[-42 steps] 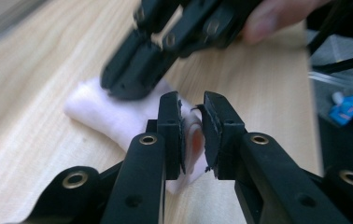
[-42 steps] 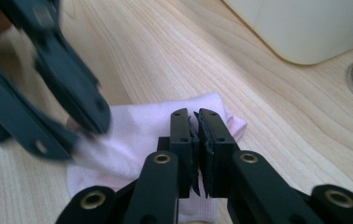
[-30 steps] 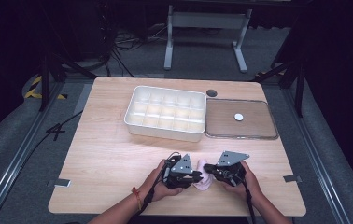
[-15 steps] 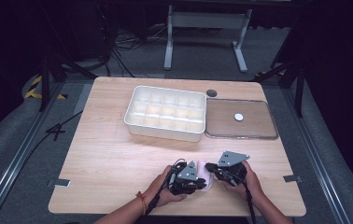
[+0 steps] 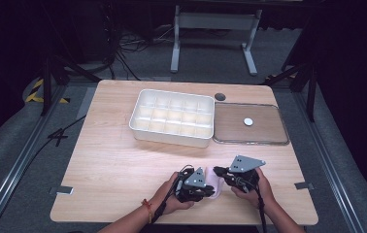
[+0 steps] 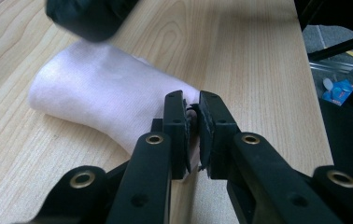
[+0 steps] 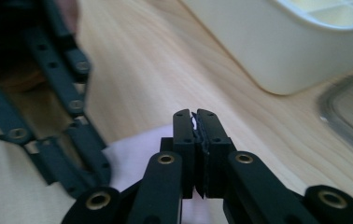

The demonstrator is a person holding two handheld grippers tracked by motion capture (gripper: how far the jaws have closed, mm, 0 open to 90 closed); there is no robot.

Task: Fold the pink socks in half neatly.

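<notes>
Spanning dark room, pale wooden table (image 5: 108, 160), grey floor (image 5: 21, 131)

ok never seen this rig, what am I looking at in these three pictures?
No robot here: a person holds a two-jaw tool in each hand. The high view looks down on a wooden table; the left tool and right tool meet near its front edge. The other two pictures come from cameras riding on each tool, looking along its black jaws. On the table lie a white compartment tray, a clear flat lid beside it, and a pale pink sock. Both tools are shut, each pinching the sock's fabric.
</notes>
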